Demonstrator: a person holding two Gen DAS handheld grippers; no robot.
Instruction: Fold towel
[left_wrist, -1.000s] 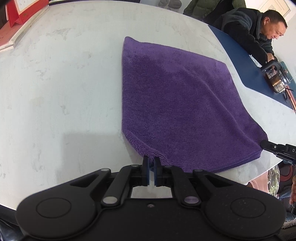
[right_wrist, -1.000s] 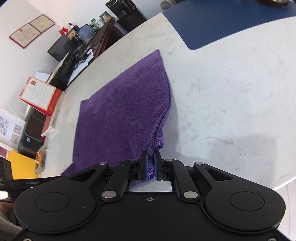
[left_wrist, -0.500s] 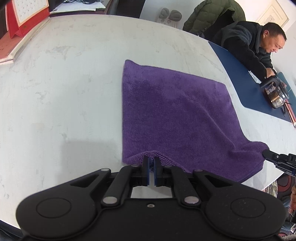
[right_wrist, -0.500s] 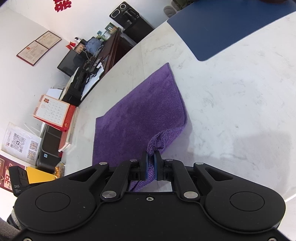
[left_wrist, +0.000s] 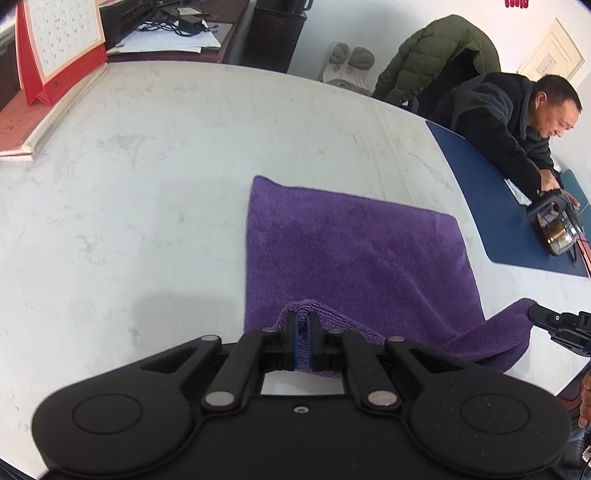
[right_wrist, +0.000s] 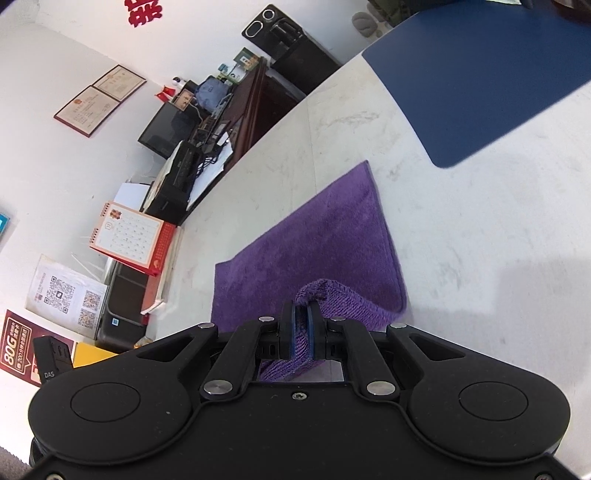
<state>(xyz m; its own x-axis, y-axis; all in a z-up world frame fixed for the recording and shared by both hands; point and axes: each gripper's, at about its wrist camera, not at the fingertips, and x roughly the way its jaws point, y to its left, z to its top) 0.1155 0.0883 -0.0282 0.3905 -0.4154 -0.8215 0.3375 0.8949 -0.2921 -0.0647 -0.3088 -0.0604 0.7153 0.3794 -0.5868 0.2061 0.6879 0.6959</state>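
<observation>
The left gripper (left_wrist: 304, 341) is clenched on the near left corner of the purple towel (left_wrist: 354, 254), and the right gripper (right_wrist: 302, 338) pinches the near right corner. Both corners are lifted; the far half lies flat on the white table (left_wrist: 147, 184).

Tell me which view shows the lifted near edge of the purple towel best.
The left wrist view: the near edge spans from the left tongs across to the right tongs, with the towel flat beyond. The right wrist view shows only the corner pinched in its own tongs.
</observation>
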